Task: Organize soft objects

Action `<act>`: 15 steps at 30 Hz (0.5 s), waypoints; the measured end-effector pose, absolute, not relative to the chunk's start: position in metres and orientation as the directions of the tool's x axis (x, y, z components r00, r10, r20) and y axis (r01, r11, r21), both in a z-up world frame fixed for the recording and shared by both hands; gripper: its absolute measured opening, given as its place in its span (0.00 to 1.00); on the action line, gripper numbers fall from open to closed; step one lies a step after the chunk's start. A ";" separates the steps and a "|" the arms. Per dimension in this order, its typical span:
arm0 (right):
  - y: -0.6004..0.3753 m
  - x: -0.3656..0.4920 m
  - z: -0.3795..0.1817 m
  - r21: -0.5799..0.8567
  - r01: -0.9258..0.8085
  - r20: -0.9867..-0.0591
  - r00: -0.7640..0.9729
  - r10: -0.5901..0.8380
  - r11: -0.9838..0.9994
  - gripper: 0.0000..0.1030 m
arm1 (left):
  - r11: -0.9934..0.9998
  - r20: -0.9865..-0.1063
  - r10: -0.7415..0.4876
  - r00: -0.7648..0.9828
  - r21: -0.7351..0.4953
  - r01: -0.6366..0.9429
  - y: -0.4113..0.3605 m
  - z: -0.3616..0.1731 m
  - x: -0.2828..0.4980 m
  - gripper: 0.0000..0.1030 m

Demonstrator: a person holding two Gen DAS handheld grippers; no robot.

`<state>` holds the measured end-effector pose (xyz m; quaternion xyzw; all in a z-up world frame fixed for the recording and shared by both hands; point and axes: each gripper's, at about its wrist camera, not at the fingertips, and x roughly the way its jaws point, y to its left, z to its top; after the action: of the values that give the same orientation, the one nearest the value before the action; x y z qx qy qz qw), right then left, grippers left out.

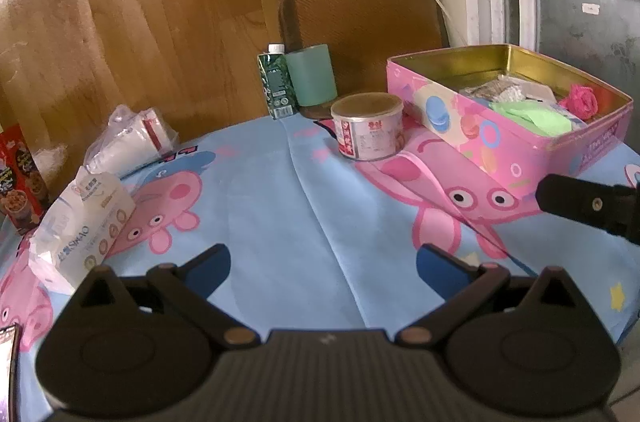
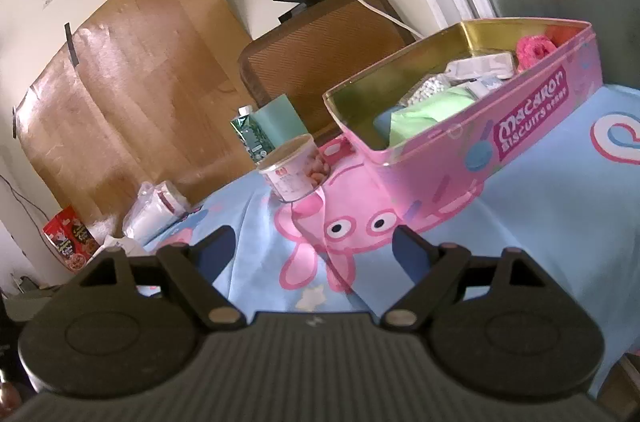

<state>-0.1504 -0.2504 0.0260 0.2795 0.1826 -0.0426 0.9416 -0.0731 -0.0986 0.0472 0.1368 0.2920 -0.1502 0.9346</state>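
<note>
both fingers spread, empty — left gripper point(image 1: 323, 268), right gripper point(image 2: 310, 252). soft items, green cloth point(image 1: 532, 118) included, already sit in the pink macaron tin point(image 2: 440, 158). white tissue pack point(image 1: 86, 222) probably next — thin wrapper could slip or tear.

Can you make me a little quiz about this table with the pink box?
1. True or false: the pink box has its lid on.
2. What lies in the box beside the green cloth? A) a pink fluffy ball B) a spoon C) a banana
3. What does the left gripper hold?

Key: 1. False, it is open. 2. A. 3. Nothing; its jaws are open over the blue tablecloth.
</note>
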 end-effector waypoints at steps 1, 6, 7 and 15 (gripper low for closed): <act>-0.252 -0.151 0.026 0.511 0.181 -0.368 0.929 0.024 0.840 0.85 | 0.917 -0.589 -0.202 0.783 0.166 0.362 -0.099 0.047 -0.074 1.00; -0.249 -0.146 0.022 0.490 0.181 -0.346 0.938 0.000 0.853 0.86 | 0.923 -0.600 -0.172 0.781 0.179 0.340 -0.089 0.051 -0.079 1.00; -0.245 -0.143 0.020 0.473 0.186 -0.340 0.940 -0.016 0.861 0.86 | 0.930 -0.586 -0.157 0.795 0.183 0.319 -0.080 0.053 -0.086 1.00; -0.212 -0.116 0.002 0.461 0.071 -0.368 0.922 0.118 0.884 0.87 | 0.973 -0.581 -0.071 0.811 0.139 0.185 -0.021 0.047 -0.121 1.00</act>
<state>-0.1163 -0.2120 0.0017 0.2402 0.1969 0.0122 0.9505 -0.1209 -0.0212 0.0472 0.0947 0.2998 -0.0676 0.9469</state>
